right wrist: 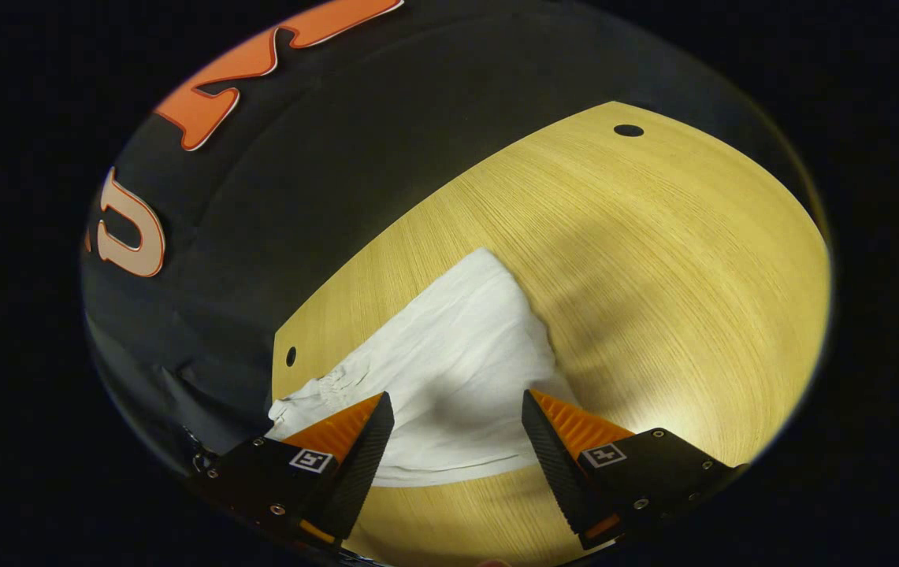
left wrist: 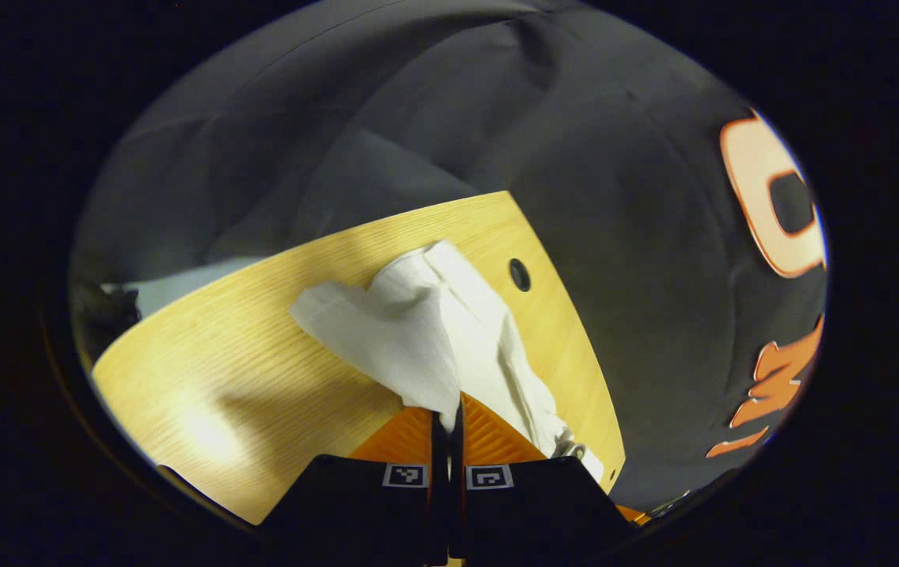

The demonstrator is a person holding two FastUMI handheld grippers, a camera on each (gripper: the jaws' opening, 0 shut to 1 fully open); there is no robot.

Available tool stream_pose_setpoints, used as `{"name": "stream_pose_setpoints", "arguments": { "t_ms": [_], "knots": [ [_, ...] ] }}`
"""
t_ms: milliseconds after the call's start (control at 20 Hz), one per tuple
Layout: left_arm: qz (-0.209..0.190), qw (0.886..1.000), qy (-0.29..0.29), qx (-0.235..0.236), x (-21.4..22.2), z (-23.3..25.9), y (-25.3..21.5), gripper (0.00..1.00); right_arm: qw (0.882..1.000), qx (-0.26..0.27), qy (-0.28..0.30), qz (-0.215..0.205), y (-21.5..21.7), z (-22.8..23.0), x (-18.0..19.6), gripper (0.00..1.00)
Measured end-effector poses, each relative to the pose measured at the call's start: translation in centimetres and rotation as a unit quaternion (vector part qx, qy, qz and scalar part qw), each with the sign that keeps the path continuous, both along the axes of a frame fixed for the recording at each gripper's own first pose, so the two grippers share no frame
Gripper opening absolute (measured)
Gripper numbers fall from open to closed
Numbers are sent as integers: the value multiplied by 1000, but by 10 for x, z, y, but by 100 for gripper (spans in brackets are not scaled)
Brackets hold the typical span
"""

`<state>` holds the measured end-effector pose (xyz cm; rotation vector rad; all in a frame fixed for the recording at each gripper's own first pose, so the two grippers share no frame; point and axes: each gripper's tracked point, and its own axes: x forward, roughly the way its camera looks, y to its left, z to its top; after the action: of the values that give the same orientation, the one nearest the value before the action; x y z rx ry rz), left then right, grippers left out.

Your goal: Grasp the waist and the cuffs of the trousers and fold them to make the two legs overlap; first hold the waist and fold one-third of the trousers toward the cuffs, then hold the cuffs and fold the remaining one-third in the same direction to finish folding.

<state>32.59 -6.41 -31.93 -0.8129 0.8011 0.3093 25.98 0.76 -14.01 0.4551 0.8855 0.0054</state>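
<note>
**Left tool pinching, right tool poised over the cloth**

My left tool [left wrist: 447, 421] is closed tight on a fold of the white trousers [left wrist: 425, 331], which run away from it across the wooden counter [left wrist: 260, 354], bunched and partly lifted. My right tool [right wrist: 457, 429] stands wide open, holding nothing, with the trousers [right wrist: 449, 370] lying flat between and ahead of its 2 fingers, gathered hem to its left. I judge the right tool must drop and pinch next.
</note>
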Motion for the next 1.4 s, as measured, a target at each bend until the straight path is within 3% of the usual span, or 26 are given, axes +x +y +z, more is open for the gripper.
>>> {"name": "stream_pose_setpoints", "arguments": {
  "t_ms": [300,500,700,1100,1400],
  "knots": [
    [-79,993,-73,53,29,79,-53,4,1000,-4,-11,5,-17,8,-6,99],
    [-151,976,-114,104,49,124,-109,3,1000,-5,-20,-4,-45,15,-15,99],
    [-207,963,-143,103,63,149,-183,4,999,2,-24,-24,-79,22,-25,99],
    [-312,937,-131,88,70,118,-347,4,998,-4,-31,-61,-150,24,-53,99],
    [-381,914,-86,110,72,54,-422,4,996,-4,-26,-85,-187,21,-74,99]
  ]
}}
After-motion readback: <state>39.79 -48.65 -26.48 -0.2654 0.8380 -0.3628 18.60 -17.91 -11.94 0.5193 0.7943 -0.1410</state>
